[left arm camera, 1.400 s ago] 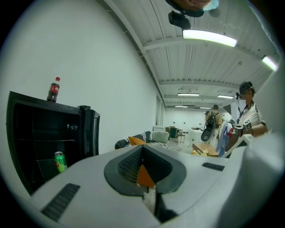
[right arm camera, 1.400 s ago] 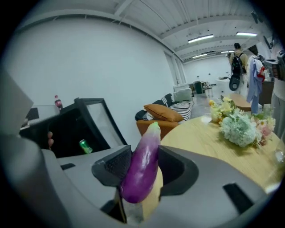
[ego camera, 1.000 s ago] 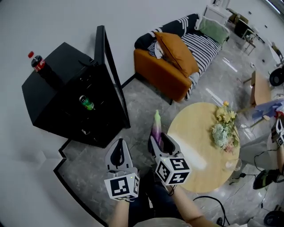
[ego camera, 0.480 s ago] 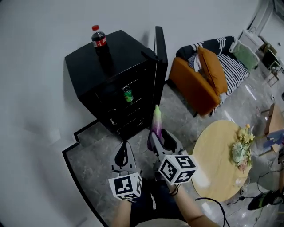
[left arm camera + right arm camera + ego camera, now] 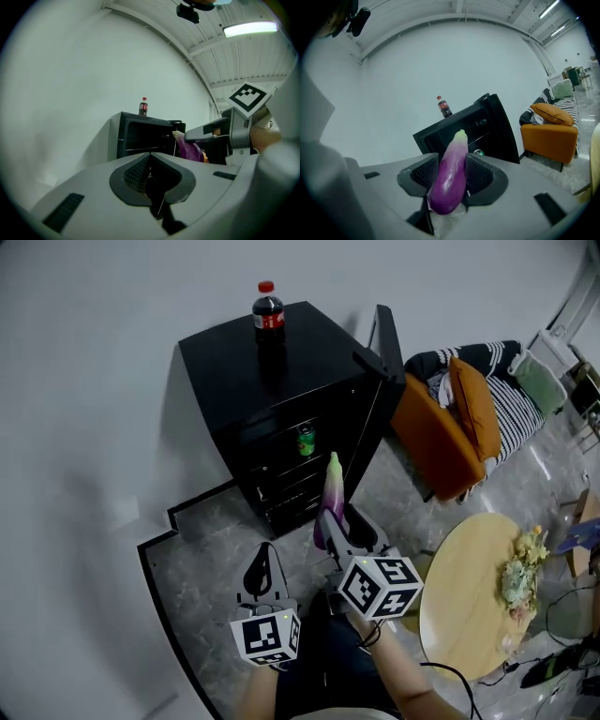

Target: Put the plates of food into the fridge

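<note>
1. At twelve o'clock in the head view, ahead of both grippers, stands the black fridge point(image 5: 281, 381). Its door point(image 5: 385, 343) hangs open toward one o'clock. A cola bottle point(image 5: 268, 311) sits on its top and a green can point(image 5: 306, 441) on a shelf inside.
2. Toward six o'clock, the right gripper point(image 5: 343, 526) has its jaws partway closed and clamped on a purple eggplant point(image 5: 332, 495). The eggplant's pale tip points toward the fridge opening.
3. Just beside it at seven o'clock, the left gripper point(image 5: 265, 564) has its jaws pressed together with nothing between them.
4. No plate shows in any view. The only food in hand is the eggplant, held in the air near the fridge front and not yet inside.
5. An orange sofa point(image 5: 439, 442) sits at two o'clock and a round table point(image 5: 464, 601) at four o'clock. The table carries flowers point(image 5: 520, 568) and no food that I can make out.
6. My reading is that the task is at its carrying stage. The door is already open, which clears the way.
7. What is left is to reach into the opening, find a free shelf near the can, set the eggplant down and let go. Any other food would follow, and I would expect the door to be shut last.
</note>
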Tool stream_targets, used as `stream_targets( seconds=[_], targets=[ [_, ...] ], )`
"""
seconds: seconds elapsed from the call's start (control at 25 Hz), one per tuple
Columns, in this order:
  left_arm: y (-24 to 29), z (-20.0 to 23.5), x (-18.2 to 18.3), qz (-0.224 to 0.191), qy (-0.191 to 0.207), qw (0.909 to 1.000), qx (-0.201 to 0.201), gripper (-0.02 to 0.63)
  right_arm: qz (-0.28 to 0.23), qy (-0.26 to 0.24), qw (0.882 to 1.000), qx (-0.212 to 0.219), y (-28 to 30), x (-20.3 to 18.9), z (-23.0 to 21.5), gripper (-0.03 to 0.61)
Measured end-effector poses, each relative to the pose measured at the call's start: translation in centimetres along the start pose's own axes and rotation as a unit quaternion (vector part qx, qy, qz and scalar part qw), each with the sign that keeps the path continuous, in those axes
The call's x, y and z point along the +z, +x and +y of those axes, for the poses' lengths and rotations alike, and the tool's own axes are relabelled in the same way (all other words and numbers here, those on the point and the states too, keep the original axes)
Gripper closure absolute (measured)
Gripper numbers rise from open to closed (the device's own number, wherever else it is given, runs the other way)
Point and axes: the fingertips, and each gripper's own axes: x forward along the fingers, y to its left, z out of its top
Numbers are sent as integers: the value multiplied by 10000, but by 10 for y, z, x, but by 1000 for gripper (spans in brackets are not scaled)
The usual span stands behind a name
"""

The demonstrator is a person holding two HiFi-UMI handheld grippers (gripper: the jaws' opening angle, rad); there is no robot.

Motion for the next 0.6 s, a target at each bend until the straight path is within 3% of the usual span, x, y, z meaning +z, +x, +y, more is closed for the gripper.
stream_targets(
  seconds=[0.6],
  targets=[
    [71,4,-36,-21,78,10000,26,606,521,-282,9976,352,90,-43,-31,394]
  ],
)
